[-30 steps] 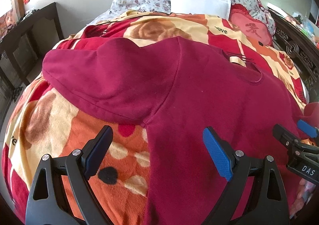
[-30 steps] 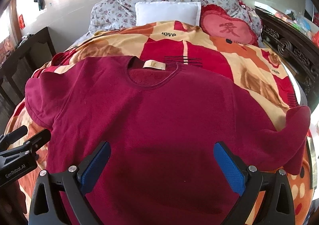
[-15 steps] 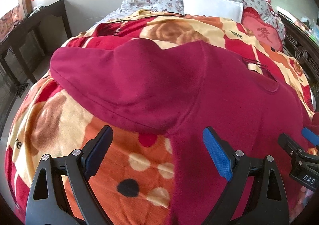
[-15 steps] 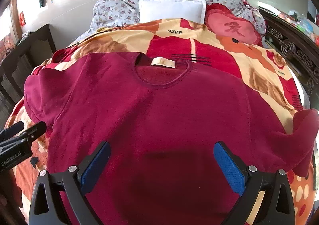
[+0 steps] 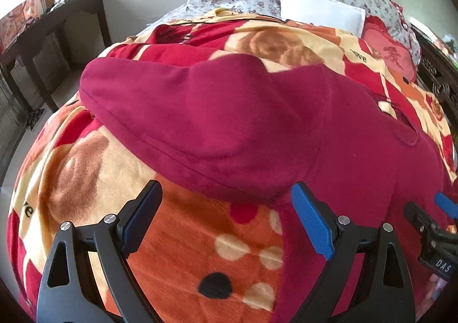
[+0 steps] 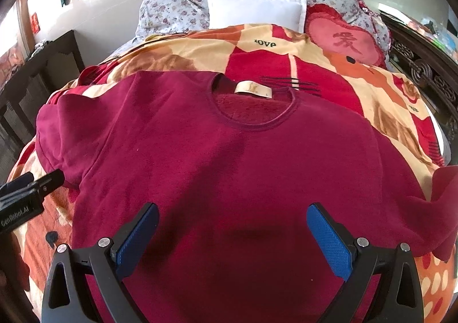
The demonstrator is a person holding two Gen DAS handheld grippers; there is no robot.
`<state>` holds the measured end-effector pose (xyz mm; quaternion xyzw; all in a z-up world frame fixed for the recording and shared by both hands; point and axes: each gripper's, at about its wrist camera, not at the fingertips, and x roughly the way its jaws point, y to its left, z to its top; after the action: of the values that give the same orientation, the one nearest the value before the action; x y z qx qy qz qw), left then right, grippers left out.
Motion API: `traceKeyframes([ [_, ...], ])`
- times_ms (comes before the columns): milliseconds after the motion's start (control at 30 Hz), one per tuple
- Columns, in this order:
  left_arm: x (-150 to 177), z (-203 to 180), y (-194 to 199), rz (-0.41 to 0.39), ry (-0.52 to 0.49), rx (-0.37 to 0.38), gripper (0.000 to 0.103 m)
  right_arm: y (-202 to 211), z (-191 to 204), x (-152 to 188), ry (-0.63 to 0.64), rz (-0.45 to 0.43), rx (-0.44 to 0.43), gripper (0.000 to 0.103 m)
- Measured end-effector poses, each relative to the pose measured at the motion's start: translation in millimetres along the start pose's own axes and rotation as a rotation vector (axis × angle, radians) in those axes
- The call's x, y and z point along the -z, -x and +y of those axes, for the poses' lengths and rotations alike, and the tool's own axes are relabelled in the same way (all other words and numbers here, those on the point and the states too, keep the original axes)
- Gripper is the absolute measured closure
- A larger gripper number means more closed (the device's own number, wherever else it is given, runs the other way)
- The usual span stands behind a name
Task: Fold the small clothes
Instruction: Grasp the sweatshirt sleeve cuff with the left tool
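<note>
Sweater [image 6: 243,168], dark red fleece, lies front-up and spread flat on a patterned blanket [image 5: 86,180] that covers the bed; neckline and tag at the far end, hem toward the cameras.

Left side: the left gripper [image 5: 226,223] hovers with its fingers spread wide and nothing between them. The left sleeve [image 5: 177,117] lies just ahead of those fingers, stretched out to the side over the blanket, its lower seam running across in front of the fingertips. The armpit junction sits just ahead of the inner finger; bare blanket lies under the outer one. No contact with the cloth is evident (the gap cannot be judged closely from this view).

Centre: the sweater body lies smooth, with no fold line or doubled layer visible.

Right side: the right gripper [image 6: 232,237] also stands wide and empty, above the lower middle of the body, cloth under both fingers. The right sleeve [image 6: 446,208] lies out beyond the outer finger, its end bunched and raised somewhat at the blanket edge.

Assessment: laying-out appears complete; folding proper has not begun. Both sleeves remain to be brought in over the body, then the body doubled. The left sleeve looks the likely first pick
</note>
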<state>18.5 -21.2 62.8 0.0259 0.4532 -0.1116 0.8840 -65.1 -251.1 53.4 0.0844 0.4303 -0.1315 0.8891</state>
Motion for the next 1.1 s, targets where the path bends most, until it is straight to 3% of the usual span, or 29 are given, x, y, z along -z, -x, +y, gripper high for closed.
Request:
traceKeyframes([
  [200,-30,62,-6,0.007,0.157,0.024,0.011,-1,7,-5,0.002,-0.011,-0.029,0.001],
  [467,-71,165,-30,-0.027,0.372,-0.015,0.012,-12,33,-12,0.050,0.002,-0.066,0.001],
  [700,-87,245,-66,-0.035,0.617,0.095,0.021,-22,49,-12,0.077,0.036,-0.104,0.001],
  [767,-87,255,-76,-0.027,0.654,0.132,0.026,-24,51,-12,0.081,0.043,-0.112,0.001],
  [933,-87,264,-100,0.002,0.704,0.228,0.026,-28,57,-11,0.100,0.057,-0.119,0.001],
  [1000,-90,264,-105,-0.005,0.711,0.240,0.033,-29,58,-11,0.102,0.059,-0.118,0.001],
  [1100,-95,265,-110,-0.005,0.703,0.250,0.070,-29,56,-11,0.092,0.063,-0.122,0.001],
])
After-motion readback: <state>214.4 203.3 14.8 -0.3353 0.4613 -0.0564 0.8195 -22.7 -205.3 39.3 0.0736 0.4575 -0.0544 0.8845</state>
